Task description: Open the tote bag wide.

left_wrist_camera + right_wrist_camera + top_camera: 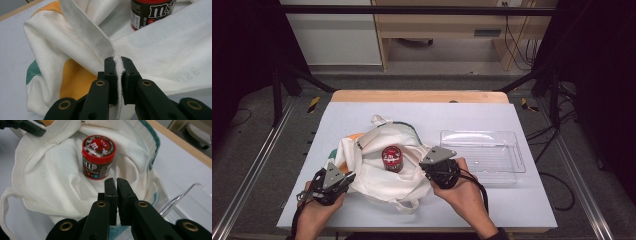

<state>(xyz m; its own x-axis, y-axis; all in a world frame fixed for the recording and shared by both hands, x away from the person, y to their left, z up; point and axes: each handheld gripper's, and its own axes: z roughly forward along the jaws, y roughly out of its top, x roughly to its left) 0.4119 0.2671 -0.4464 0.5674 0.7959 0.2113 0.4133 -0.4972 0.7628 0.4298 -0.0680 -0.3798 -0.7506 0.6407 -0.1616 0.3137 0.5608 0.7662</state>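
- The bench (362,107) carries a white cloth bag (372,170) spread in front of the person, its mouth gaping upward.
- A clear plastic tray (482,150) sits empty just right of the bag (likely where the contents are meant to go).
- A red-lidded candy jar (98,157) stands upright inside the bag.
- The left claw (119,72) is clenched on the bag's rim, holding the mouth wide.
- The right claw (116,195) hovers over the bag with its jaws pressed together, gripping nothing.

Reading "m&m" in white on side of dark candy jar (150,12), standing beyond left fingers, upper right. Showing white "m" on jar's red lid, just ahead of right fingertips. Showing faint mirrored "350"-like print on white cloth bag (187,72), right of left fingers.
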